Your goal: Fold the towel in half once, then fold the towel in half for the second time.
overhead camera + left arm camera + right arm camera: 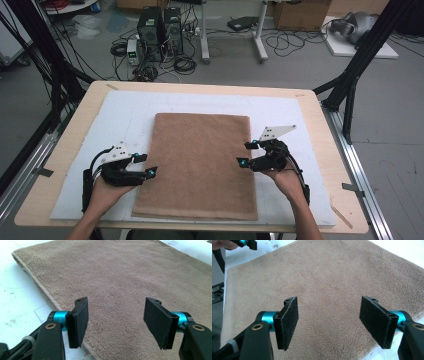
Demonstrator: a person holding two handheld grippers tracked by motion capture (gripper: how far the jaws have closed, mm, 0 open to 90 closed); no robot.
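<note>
Both tongs, left point(147, 165) and right point(244, 154), hang spread and empty beside the brown towel point(200, 165), folded flat mid-table, so little seems left beyond another fold.

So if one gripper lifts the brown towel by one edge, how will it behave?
The brown towel would probably droop, since it is soft looped cloth folded flat. Its layers may slip apart. Its nap probably grips the white mat, so a push might bunch it.
</note>
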